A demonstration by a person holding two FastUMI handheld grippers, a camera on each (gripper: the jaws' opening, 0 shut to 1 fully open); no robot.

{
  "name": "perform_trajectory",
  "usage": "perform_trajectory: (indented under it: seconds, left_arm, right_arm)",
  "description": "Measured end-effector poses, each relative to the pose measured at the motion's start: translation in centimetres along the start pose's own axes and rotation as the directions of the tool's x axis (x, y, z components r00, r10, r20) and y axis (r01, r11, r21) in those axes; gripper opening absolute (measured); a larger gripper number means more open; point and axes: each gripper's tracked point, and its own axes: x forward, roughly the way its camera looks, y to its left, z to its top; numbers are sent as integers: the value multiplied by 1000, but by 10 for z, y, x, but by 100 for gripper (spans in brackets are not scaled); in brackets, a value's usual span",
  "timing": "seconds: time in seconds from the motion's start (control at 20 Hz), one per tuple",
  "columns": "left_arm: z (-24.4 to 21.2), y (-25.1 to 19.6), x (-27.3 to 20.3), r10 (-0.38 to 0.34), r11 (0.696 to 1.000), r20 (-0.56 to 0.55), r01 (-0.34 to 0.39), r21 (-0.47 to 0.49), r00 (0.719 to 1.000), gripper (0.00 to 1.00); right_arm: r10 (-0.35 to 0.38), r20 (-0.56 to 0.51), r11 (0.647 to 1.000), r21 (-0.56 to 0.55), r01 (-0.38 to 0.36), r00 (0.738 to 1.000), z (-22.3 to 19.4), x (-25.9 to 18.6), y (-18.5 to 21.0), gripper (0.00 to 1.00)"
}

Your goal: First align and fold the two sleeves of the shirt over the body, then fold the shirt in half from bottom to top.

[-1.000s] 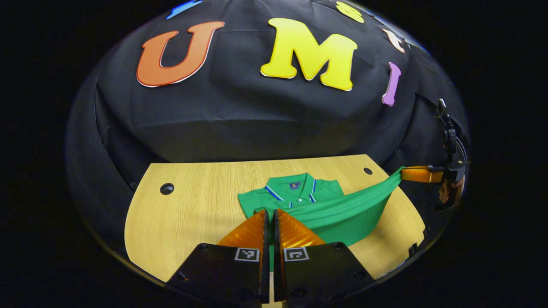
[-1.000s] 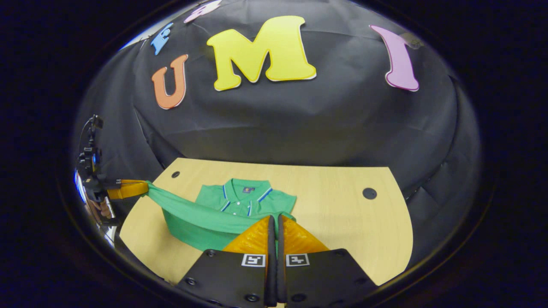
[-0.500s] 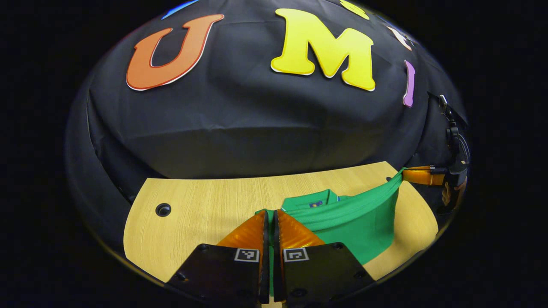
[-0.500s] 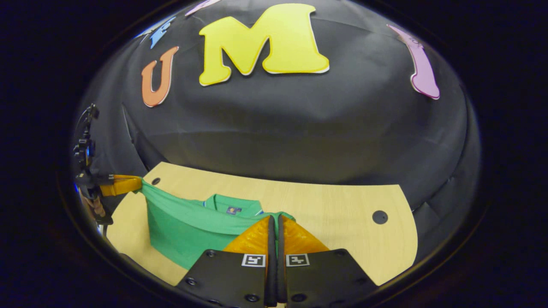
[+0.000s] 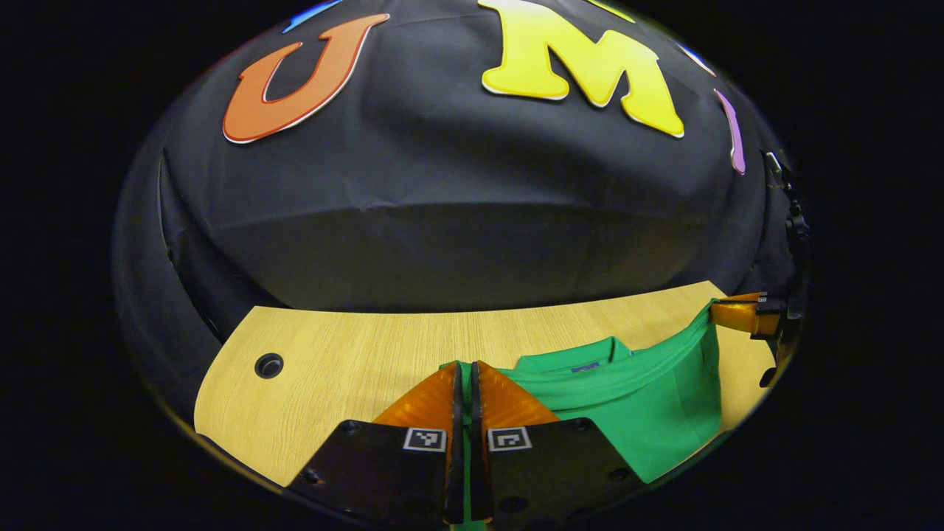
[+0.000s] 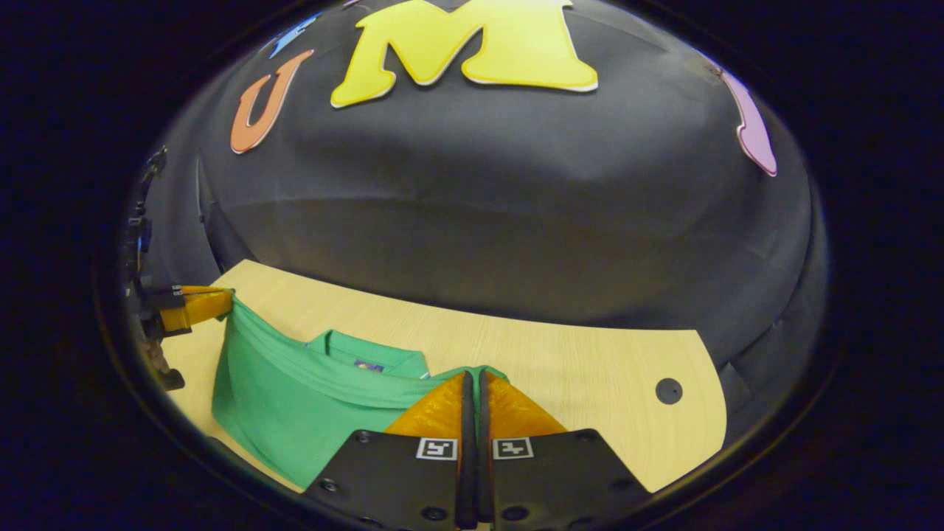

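The green polo shirt [image 5: 634,402] lies on the wooden table [image 5: 354,343], its bottom hem raised and stretched as a taut band between both grippers. My left gripper [image 5: 463,366] is shut on one corner of the hem. The other gripper [image 5: 734,313] pinches the far corner at the right edge of the left gripper view. In the right gripper view, my right gripper [image 6: 473,375] is shut on its hem corner, and the shirt [image 6: 295,402] hangs as a sheet toward the left gripper [image 6: 199,304]. The collar [image 6: 361,352] peeks out just beyond the raised hem.
The table [image 6: 575,354] has a round cable hole near each end [image 5: 268,365] [image 6: 669,390]. Bare wood runs between the shirt and the black cloth wall behind. A hand [image 6: 158,361] shows below the far gripper.
Both grippers have carried the hem forward toward the collar. The raised cloth now covers the shirt's front and placket, leaving just the collar's top edge visible.
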Motion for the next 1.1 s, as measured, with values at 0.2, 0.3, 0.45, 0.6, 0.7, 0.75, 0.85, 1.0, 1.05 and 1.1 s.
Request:
perform_trajectory:
  seconds: [0.2,0.3,0.45,0.6,0.7,0.75,0.85,1.0,1.05,1.1]
  left_arm:
    - [-19,-8,12,23,1000,-45,-24,-20,999,12]
    - [-12,-6,0,42,999,-21,-42,-33,999,63]
    - [17,-5,-28,53,997,51,-50,-62,997,95]
    - [64,0,-72,58,997,162,-49,-55,985,98]
    - [91,-1,-106,57,998,232,-49,-37,971,98]
    - [106,-2,-128,54,998,260,-47,-34,964,98]
    - [129,-6,-173,52,998,306,-40,-44,951,97]
    - [148,-12,-238,71,996,359,-45,-81,931,97]
    - [151,-11,-259,80,995,369,-52,-85,926,97]
    - [151,-11,-277,89,994,377,-60,-88,922,97]
  right_arm:
    - [-34,-9,998,-50,33,999,-8,13,-2,14]
    - [-56,38,998,-33,58,998,2,2,-4,56]
    - [-94,120,996,14,93,988,27,-35,-6,100]
    - [-105,201,994,43,99,974,55,-85,-3,99]
    - [-116,266,993,51,106,957,77,-124,-2,99]
    - [-126,298,992,55,115,946,87,-146,-2,99]
    - [-141,357,990,72,124,923,103,-190,-1,99]
    - [-151,429,988,106,116,891,118,-262,3,98]
    - [-154,452,987,112,116,879,120,-283,4,98]
    - [-161,469,986,114,121,868,120,-304,4,98]
